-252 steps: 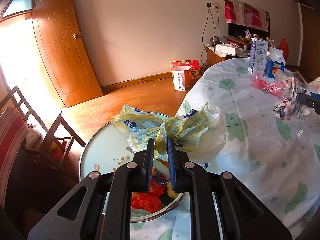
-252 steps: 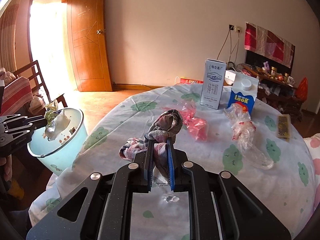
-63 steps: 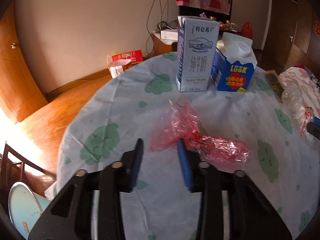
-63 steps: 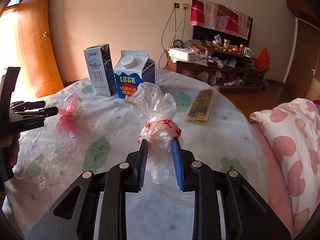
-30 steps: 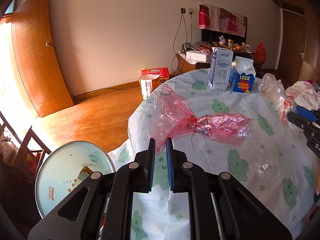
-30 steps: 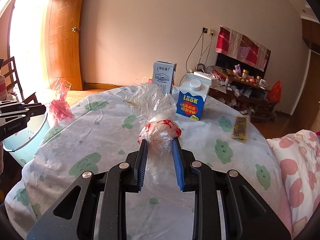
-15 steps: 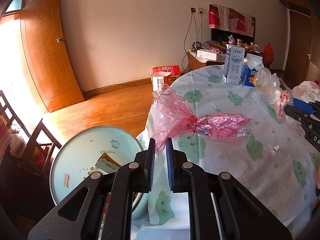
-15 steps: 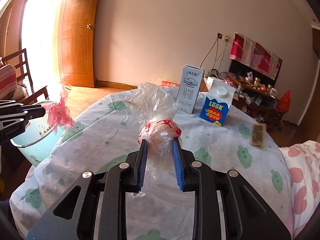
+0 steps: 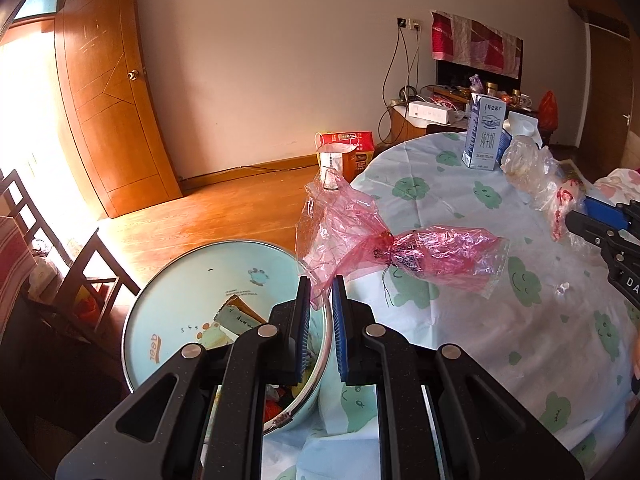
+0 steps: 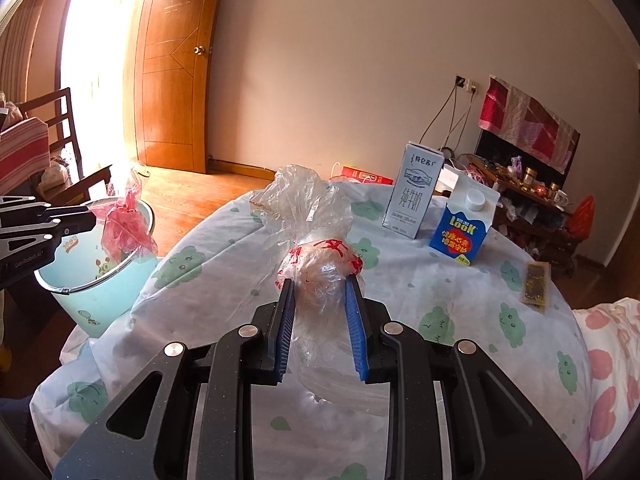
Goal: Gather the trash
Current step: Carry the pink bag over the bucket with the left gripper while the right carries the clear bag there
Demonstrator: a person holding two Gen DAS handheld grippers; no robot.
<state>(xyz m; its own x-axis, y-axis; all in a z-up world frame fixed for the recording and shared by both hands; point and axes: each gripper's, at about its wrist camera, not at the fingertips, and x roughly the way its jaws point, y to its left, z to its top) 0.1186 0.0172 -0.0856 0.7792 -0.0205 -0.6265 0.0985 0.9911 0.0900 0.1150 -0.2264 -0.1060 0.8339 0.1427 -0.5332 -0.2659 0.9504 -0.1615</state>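
Left wrist view: the left claw (image 9: 320,300), clamped on the pink plastic bag (image 9: 384,248), has carried it off the counter (image 9: 500,320) to the bin (image 9: 168,312) rim

Right wrist view: the right claw (image 10: 320,304) grips the clear bag (image 10: 316,248), trailing toward the bin; both drops look imminent

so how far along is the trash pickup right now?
Done: some trash is already in the light blue bin. In hand: left tool is shut on a pink bag, near the bin's rim; right tool is shut on a clear bag above the table. Left: tall milk carton, blue carton and a dark wrapper.
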